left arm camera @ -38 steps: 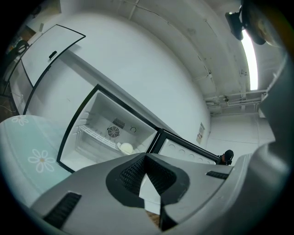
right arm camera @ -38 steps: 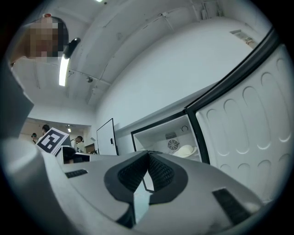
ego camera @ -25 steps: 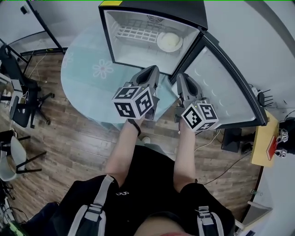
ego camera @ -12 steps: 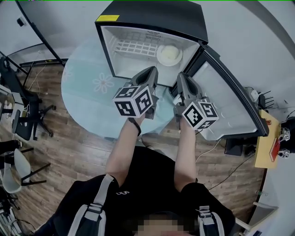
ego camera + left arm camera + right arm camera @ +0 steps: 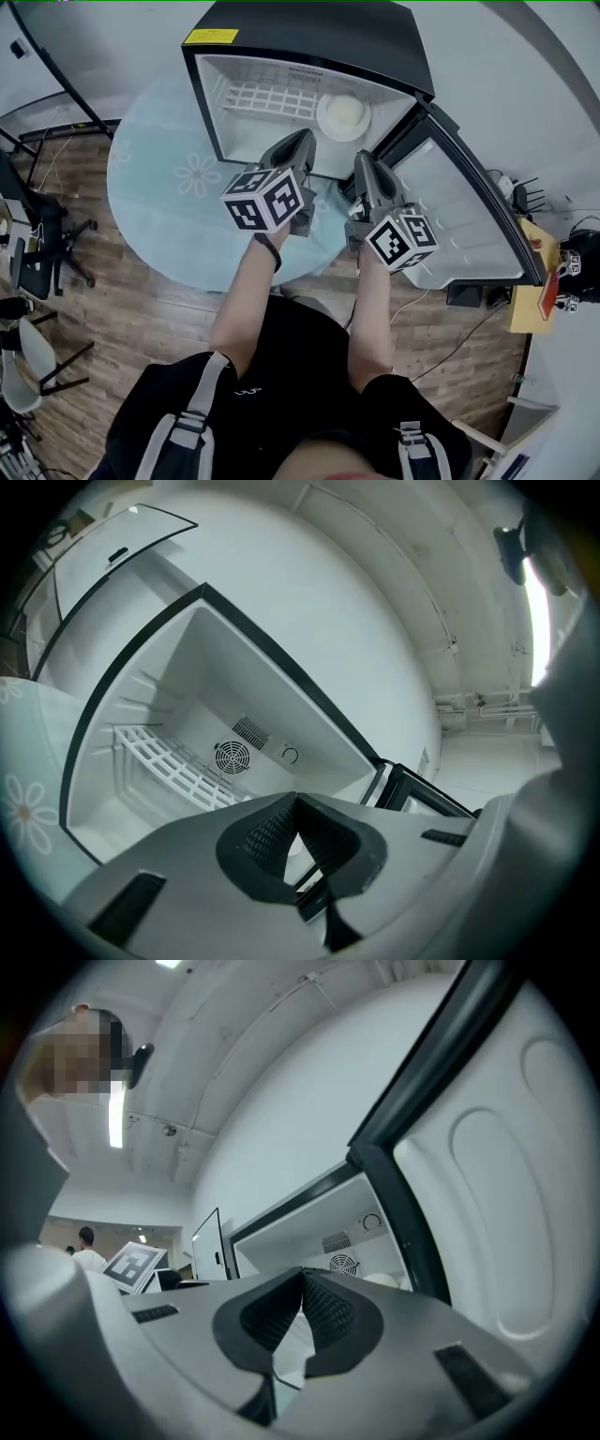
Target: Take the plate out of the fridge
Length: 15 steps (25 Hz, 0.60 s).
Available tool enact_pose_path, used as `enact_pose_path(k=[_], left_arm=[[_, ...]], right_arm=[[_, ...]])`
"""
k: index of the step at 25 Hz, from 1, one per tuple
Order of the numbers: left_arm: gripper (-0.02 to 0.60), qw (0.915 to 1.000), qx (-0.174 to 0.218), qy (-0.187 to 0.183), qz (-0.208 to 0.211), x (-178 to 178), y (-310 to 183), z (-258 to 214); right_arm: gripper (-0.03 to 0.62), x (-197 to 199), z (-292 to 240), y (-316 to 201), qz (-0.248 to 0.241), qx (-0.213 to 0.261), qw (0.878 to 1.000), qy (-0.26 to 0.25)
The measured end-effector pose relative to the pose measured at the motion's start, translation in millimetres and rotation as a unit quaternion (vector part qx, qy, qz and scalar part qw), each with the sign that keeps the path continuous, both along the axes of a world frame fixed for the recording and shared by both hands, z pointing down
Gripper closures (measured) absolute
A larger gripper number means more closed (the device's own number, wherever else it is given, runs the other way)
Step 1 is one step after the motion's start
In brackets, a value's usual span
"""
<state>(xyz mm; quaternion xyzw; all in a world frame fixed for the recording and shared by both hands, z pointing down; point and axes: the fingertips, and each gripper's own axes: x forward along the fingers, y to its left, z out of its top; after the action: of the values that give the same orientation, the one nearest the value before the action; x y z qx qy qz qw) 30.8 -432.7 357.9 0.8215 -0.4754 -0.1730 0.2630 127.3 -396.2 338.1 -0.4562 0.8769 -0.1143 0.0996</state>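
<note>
Head view: round white plate (image 5: 343,116) lies inside the open black fridge (image 5: 309,37), right side. Left gripper (image 5: 302,141) and right gripper (image 5: 364,161) have fingers together, empty; unopened, they could shove the plate backwards.

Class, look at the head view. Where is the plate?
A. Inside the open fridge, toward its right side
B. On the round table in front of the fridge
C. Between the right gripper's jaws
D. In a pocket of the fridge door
A: the plate lies inside the open fridge, just right of the wire shelf.
</note>
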Motion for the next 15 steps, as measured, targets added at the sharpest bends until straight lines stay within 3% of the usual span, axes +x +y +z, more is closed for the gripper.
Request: enact_pose_path(k=[5, 10, 15], left_arm=[[0.580, 0.9999, 0.011, 0.005, 0.007, 3, -11, 0], [0.578, 0.9999, 0.000, 0.006, 0.015, 11, -22, 11], [0.556, 0.9994, -0.018, 0.007, 0.029, 13, -31, 29]], right_arm=[[0.594, 14, 1, -11, 0.027, 0.000, 0.999, -0.023], [0.487, 17, 15, -24, 0.038, -0.019, 0.999, -0.024], [0.483, 14, 40, -38, 0.047, -0.054, 0.997, -0.025]])
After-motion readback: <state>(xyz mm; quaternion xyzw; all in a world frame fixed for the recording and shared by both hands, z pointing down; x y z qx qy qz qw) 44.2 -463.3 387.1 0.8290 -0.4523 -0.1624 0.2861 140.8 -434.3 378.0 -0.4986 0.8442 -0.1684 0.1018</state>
